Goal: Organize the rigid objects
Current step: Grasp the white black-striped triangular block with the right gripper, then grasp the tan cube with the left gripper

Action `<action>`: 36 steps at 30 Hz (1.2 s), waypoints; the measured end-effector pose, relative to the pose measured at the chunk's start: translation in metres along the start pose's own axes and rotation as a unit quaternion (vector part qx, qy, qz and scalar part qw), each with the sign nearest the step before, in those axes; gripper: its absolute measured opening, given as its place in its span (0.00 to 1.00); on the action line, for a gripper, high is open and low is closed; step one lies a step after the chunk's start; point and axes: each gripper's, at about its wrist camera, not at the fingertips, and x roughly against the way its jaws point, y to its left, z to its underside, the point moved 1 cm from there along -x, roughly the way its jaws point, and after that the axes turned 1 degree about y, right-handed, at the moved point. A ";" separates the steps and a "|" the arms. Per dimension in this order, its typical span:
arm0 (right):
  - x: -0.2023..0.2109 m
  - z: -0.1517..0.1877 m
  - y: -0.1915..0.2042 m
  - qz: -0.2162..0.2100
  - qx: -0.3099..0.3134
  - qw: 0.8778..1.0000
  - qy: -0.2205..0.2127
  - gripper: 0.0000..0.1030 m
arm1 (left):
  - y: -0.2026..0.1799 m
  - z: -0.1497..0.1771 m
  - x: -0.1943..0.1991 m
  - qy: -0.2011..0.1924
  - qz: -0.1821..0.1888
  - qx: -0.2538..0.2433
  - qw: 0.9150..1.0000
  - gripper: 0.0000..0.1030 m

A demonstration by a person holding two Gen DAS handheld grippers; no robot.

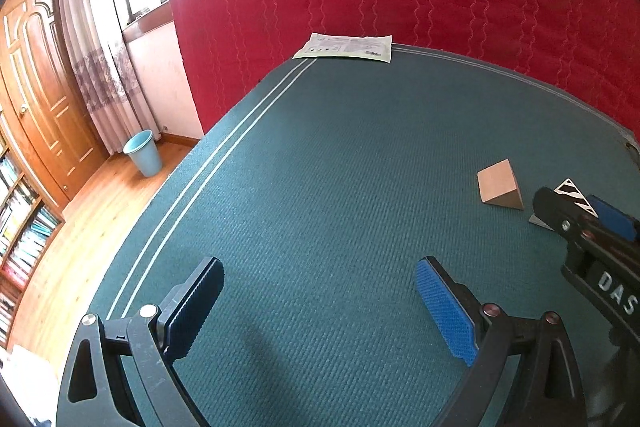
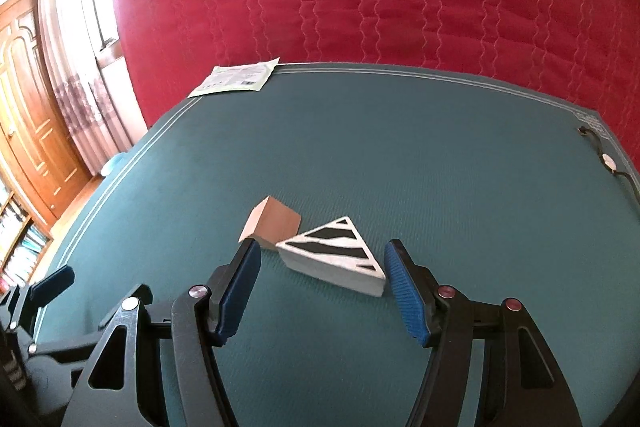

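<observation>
Striped in black and white, the triangular wedge (image 2: pixel 335 254) is lying on the green mat (image 2: pixel 440 155), its corner touching the plain wooden block (image 2: pixel 274 226). Closing off-centre risks skidding it along its slanted sides and nudging that block. It is sitting between the gaping, empty right tongs (image 2: pixel 323 290); the left tongs (image 1: pixel 320 311) are hovering open and empty, well apart.

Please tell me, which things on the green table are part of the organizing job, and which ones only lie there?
For the job:
- white triangular block with black stripes
- plain brown wooden wedge block

Only lying about:
- flat pale printed packet at the far table edge
- black cable with small white disc at the right edge
</observation>
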 end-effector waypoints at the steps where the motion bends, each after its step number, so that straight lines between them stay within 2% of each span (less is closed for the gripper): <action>1: -0.002 -0.001 0.000 0.002 0.000 1.000 0.001 0.64 | 0.000 -0.001 -0.001 0.000 0.000 -0.001 1.000 0.96; 9: -0.016 -0.004 -0.006 -0.008 -0.011 0.999 0.031 0.63 | 0.000 -0.001 -0.002 0.003 -0.001 0.001 1.000 0.96; 11: -0.017 -0.005 -0.006 -0.007 -0.009 0.999 0.031 0.61 | 0.000 -0.001 -0.001 0.002 -0.001 0.001 1.000 0.96; 13: -0.017 -0.005 -0.005 0.000 -0.006 1.000 0.031 0.54 | 0.000 -0.001 -0.001 0.002 0.000 -0.001 1.000 0.96; 21: -0.015 -0.002 -0.014 0.004 -0.013 1.000 0.028 0.53 | 0.000 -0.001 -0.001 -0.003 0.010 -0.005 1.000 0.96; 32: 0.027 0.038 -0.064 0.017 -0.047 0.999 0.022 0.53 | -0.008 -0.001 0.010 -0.030 0.046 -0.021 0.998 0.96; 36: 0.047 0.057 -0.074 0.017 -0.046 0.999 0.022 0.53 | -0.012 -0.002 0.008 -0.024 0.066 -0.030 0.997 0.96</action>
